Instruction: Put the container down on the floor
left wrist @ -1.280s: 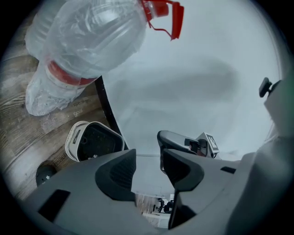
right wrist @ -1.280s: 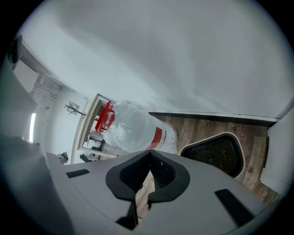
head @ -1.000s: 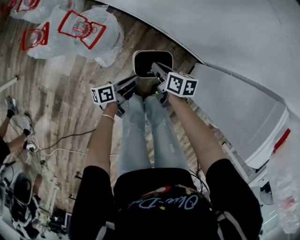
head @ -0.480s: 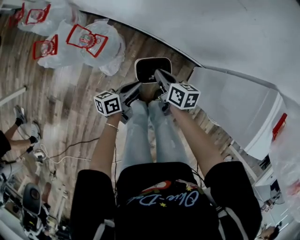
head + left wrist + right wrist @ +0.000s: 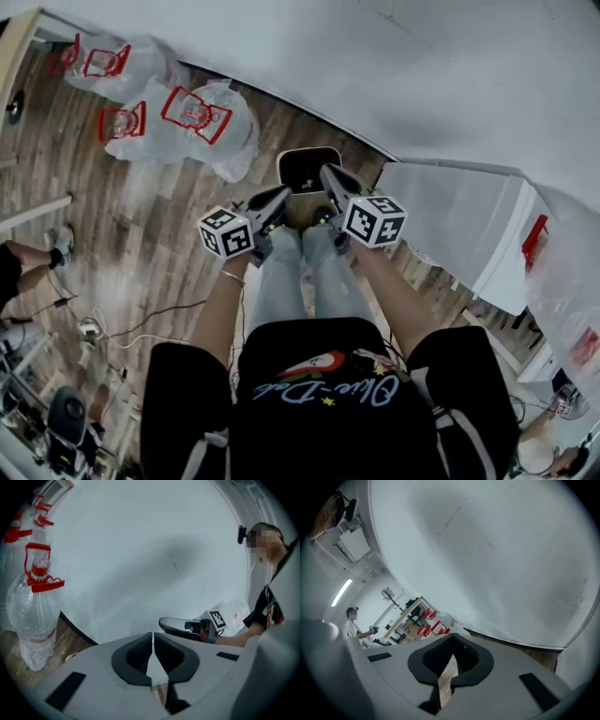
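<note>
Container (image 5: 309,167): stands upright on the plank floor (image 5: 141,216), open mouth up, touching or just beside the white wall (image 5: 422,75); impossible to tell which. Lies just ahead of the person's feet, with bagged water bottles (image 5: 192,117) well apart on its left and a white cabinet (image 5: 459,220) near on its right.

Left gripper (image 5: 153,652): shut, pads edge to edge after just closing, with nothing between them. Looks at bare wall and 1 bottle, not at the container. Right gripper (image 5: 451,657): likewise pressed together and empty, with only a sliver of floor showing through the slit. In the head view, hang side by side over the person's legs, tips crossing the container's near rim in the picture but, judging by the 2 gripper views, holding no part of it.

Step in hand, as a judgement: the set-down, and seemingly finished. Rests on the floor by itself, roughly level, with no grip on it from left or right.

Next move, also a judgement: calls for little. Keep the 2 tongs clear of the rim so as not to tip or drag the container. Draw back toward the body rather than forward, given the wall close ahead. To check, look down for a level rim and a base flat on the planks; base itself hidden from here.
</note>
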